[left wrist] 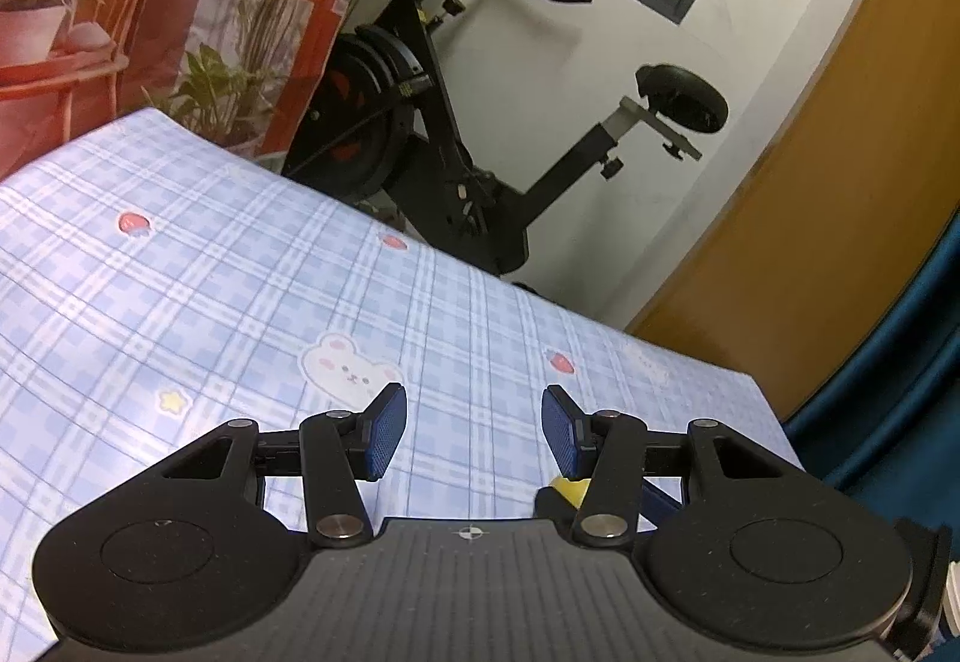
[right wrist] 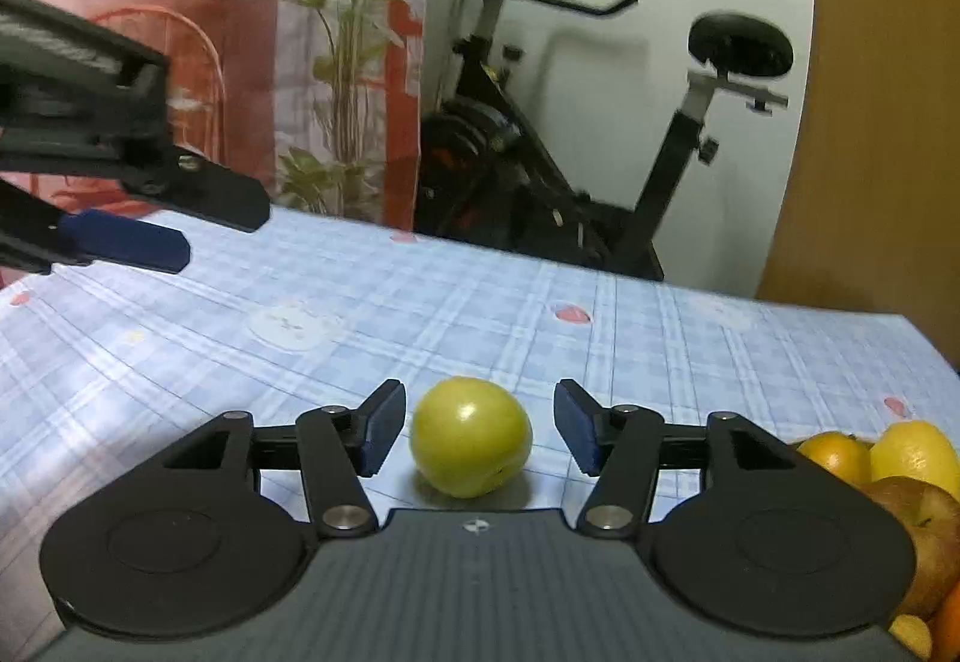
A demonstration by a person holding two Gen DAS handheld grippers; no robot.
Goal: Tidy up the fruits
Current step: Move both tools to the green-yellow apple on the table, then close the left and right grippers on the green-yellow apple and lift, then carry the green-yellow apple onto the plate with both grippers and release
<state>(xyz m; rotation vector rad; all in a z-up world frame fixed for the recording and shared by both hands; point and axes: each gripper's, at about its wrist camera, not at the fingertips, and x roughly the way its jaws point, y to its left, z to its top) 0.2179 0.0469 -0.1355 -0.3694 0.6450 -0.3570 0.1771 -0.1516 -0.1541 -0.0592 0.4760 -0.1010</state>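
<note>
A round yellow-green fruit [right wrist: 471, 435] rests on the blue plaid tablecloth [right wrist: 660, 356], right between the blue pads of my right gripper [right wrist: 477, 431]. A gap shows on each side of it, so the pads do not press it and the gripper is open. At the lower right edge lies a pile of fruit: an orange [right wrist: 837, 458], a lemon [right wrist: 918, 455] and a reddish apple [right wrist: 924, 524]. My left gripper [left wrist: 474, 431] hovers open over the cloth with nothing between its fingers; a small yellow object [left wrist: 569, 489] peeks out behind its right finger. The right wrist view also catches the left gripper [right wrist: 204, 224] at the upper left.
An exercise bike [left wrist: 450, 152] stands just beyond the table's far edge [left wrist: 540, 296]. A plant-printed curtain [left wrist: 180, 2] hangs at the left and a wooden door [left wrist: 840, 182] at the right. A dark blue seat [left wrist: 912, 392] sits by the table's right corner.
</note>
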